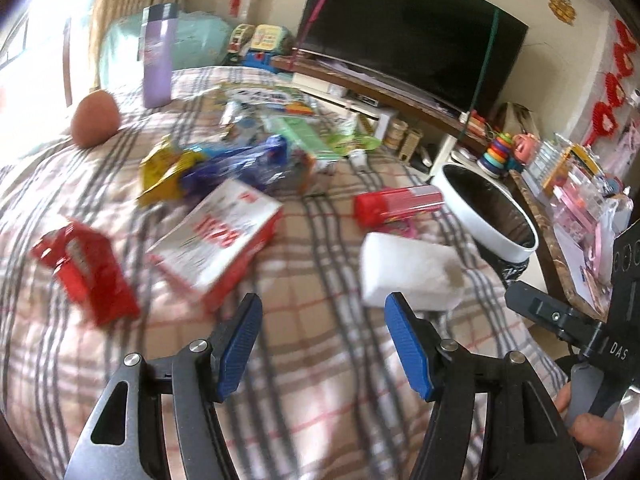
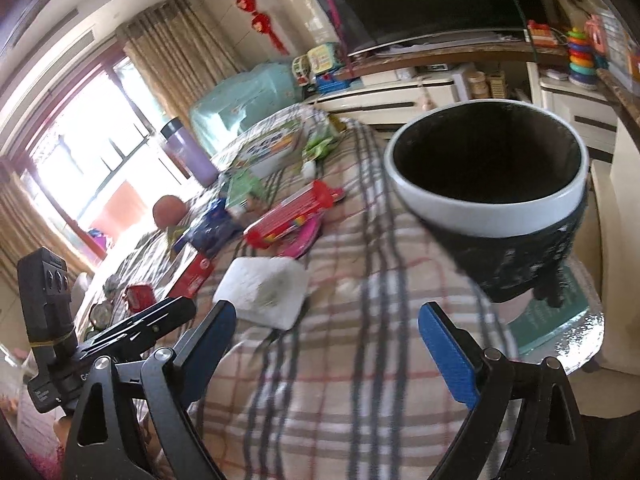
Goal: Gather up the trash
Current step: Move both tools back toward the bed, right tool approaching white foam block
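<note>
Lying flat on the plaid cover (image 1: pixel 320 360), the red tube (image 1: pixel 400 204) points lengthwise at the bin (image 1: pixel 492 236); both claws gape empty.

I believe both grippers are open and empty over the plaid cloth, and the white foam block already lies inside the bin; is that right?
Not quite: the white foam block still lies on the plaid cloth, beside the bin, as the left wrist view shows. The left gripper and right gripper are open and empty.

Left hand-held gripper (image 1: pixel 322 346) agape over plaid cloth (image 1: pixel 312 380); white pad (image 1: pixel 408 276), red-and-white box (image 1: pixel 218 240), bin (image 1: pixel 490 216) beyond
</note>
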Available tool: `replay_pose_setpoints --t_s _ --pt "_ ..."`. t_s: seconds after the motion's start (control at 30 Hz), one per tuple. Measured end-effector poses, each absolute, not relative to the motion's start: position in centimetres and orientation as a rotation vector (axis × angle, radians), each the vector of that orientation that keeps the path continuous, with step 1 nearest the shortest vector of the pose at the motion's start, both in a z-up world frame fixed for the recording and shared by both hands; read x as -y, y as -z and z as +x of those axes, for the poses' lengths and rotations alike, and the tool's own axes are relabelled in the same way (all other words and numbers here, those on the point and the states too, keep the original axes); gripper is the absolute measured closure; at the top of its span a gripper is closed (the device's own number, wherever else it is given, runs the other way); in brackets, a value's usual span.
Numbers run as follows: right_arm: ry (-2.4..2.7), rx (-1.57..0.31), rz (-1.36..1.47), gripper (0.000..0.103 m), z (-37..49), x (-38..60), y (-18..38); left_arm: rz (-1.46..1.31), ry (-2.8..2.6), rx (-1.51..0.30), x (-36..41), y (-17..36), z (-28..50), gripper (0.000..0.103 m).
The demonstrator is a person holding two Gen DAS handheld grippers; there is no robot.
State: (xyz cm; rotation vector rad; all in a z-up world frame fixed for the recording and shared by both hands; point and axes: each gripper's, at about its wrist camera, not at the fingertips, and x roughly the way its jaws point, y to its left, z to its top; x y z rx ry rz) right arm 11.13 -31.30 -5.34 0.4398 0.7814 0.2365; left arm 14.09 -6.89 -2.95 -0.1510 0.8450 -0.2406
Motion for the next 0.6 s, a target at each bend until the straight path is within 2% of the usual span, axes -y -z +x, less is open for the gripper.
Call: replay_pose_setpoints --t_s 0.6 --pt "-0.362 -0.788 0.286 0.009 11.9 24.9 4.7 -0.199 0.098 -0.824 0.4 2.4 11.2 0.040"
